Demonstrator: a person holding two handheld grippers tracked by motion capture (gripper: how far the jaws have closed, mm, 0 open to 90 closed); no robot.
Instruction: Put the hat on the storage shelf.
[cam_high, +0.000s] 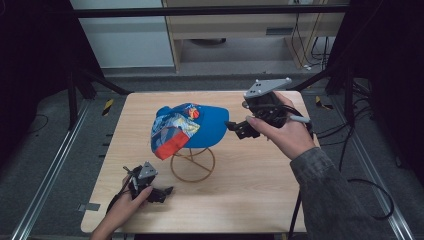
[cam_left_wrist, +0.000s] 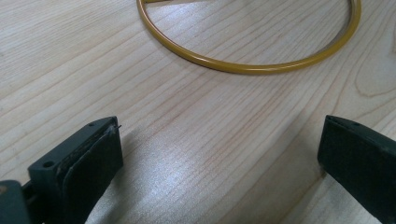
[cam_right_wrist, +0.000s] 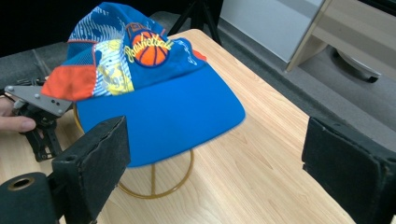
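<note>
A blue cap (cam_high: 192, 125) with a basketball patch and a red-and-white patterned back sits on a yellow wire stand (cam_high: 193, 164) at the table's middle. In the right gripper view the cap (cam_right_wrist: 154, 88) has its brim turned toward the camera. My right gripper (cam_high: 236, 129) is open, raised just right of the brim, with nothing between its jaws; its jaws spread wide in its own view (cam_right_wrist: 215, 163). My left gripper (cam_high: 167, 191) rests low near the front left, open, a little left of the stand's ring (cam_left_wrist: 247, 56).
The wooden table (cam_high: 250, 195) has bare surface on the right and front. Black frame legs and cables stand around it, with a cabinet behind. In the right gripper view the left gripper (cam_right_wrist: 35, 112) shows beyond the cap.
</note>
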